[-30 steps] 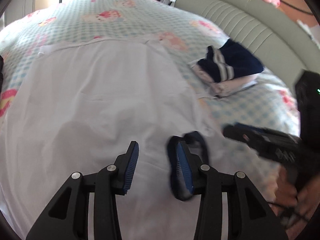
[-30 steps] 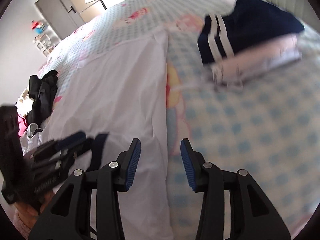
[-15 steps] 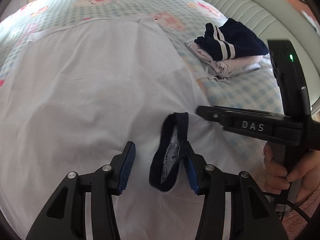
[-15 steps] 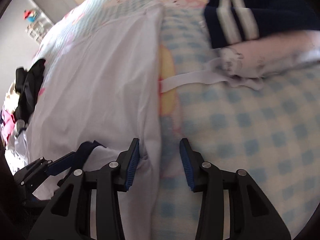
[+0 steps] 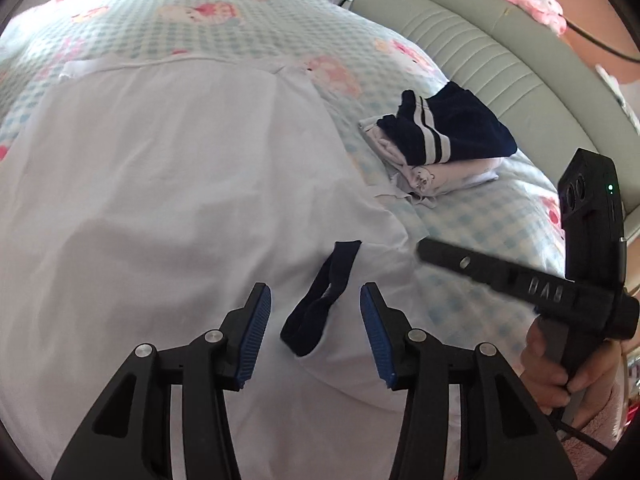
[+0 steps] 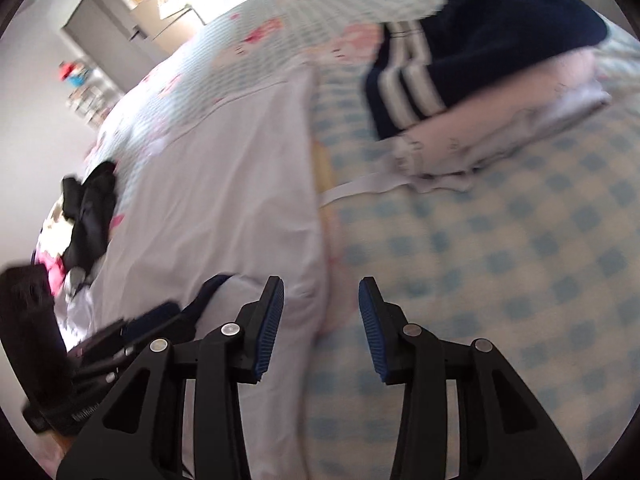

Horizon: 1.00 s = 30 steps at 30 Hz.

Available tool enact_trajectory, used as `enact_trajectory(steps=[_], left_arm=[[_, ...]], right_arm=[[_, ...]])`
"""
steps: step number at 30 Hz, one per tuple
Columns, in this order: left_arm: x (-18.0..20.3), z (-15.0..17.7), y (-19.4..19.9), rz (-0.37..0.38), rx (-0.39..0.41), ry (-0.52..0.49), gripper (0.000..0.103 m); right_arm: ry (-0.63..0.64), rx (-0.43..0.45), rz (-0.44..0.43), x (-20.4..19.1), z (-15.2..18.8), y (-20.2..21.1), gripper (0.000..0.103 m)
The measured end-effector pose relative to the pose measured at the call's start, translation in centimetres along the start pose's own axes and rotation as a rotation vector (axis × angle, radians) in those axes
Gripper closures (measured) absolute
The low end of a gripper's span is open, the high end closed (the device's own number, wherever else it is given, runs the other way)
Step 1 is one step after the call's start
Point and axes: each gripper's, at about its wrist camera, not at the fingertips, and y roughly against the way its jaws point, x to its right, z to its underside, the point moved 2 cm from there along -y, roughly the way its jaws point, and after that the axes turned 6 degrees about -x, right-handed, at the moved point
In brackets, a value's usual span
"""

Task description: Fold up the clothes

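A white garment (image 5: 160, 200) lies spread flat on the bed. Its navy band (image 5: 320, 300) rests loose on the white cloth near the front edge. My left gripper (image 5: 316, 336) hovers open over it, the band between the pads without touching either. In the right wrist view, my right gripper (image 6: 320, 324) is open and straddles the white garment's (image 6: 224, 184) right edge, nothing pressed. In the left wrist view the right gripper (image 5: 424, 246) points at that same edge, held by a hand (image 5: 560, 376). The left gripper (image 6: 152, 320) shows blurred beside the navy band (image 6: 208, 288).
A folded stack topped by a navy piece with white stripes (image 5: 452, 132) (image 6: 480, 40) sits right of the garment on the checked sheet (image 5: 240, 20). A padded grey-green headboard (image 5: 500, 72) runs behind it. Dark clothes (image 6: 88, 208) are heaped at the bed's left side.
The navy band hung against my left gripper's right pad; now it lies free on the cloth between the fingers. My right gripper has shifted in to the garment's right edge.
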Motion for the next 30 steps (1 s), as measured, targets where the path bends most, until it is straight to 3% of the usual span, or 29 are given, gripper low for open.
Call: enact_trajectory(steps=[1,3,5,9,14,17,20,22,25,28,30], left_arm=[[0.0,-0.1,-0.6,-0.066,-0.014,-0.027,0.055],[-0.2,-0.1,-2.3,-0.228,-0.056,-0.075,0.055],[-0.6,-0.4,-0.2,-0.183,-0.005,-0.073,0.055],[-1.2,-0.8,4.2,-0.111,0.084,-0.078,0.054],[0.2,1.5,3.9,-0.061,0.037,-0.088,0.054],[1.5,3.8,3.1,-0.015,0.002,-0.103,0.054],[2.0,5.2,1.7,-0.021,-0.043,-0.112,0.054],[2.5,5.7,1.1,-0.026,-0.057,-0.124,0.054],[3.4,5.5,1.8,0.045,-0.039,-0.105,0.054],[3.9,5.3,1.8,0.048,-0.031,-0.099,0.053],[3.9,5.3,0.6,-0.005,-0.057,-0.105,0.053]], right_arm=[[0.017,-0.016,0.001,-0.4,0.2,-0.8,0.063],[-0.008,-0.027,0.109,0.3,0.5,-1.7,0.064],[-0.045,-0.016,0.175,1.1,0.7,-1.6,0.064],[-0.047,0.086,0.134,0.4,2.2,3.1,0.062],[-0.081,0.061,0.027,-0.9,6.6,4.5,0.062],[-0.104,0.033,0.019,-1.0,9.7,3.7,0.062],[-0.136,-0.009,0.048,0.3,12.8,3.0,0.062],[-0.139,0.012,0.092,0.7,14.1,3.5,0.063],[-0.115,0.038,0.192,0.7,15.5,4.4,0.063],[-0.107,0.033,0.182,0.3,15.7,3.7,0.063],[-0.131,0.036,0.186,0.8,16.4,3.6,0.063]])
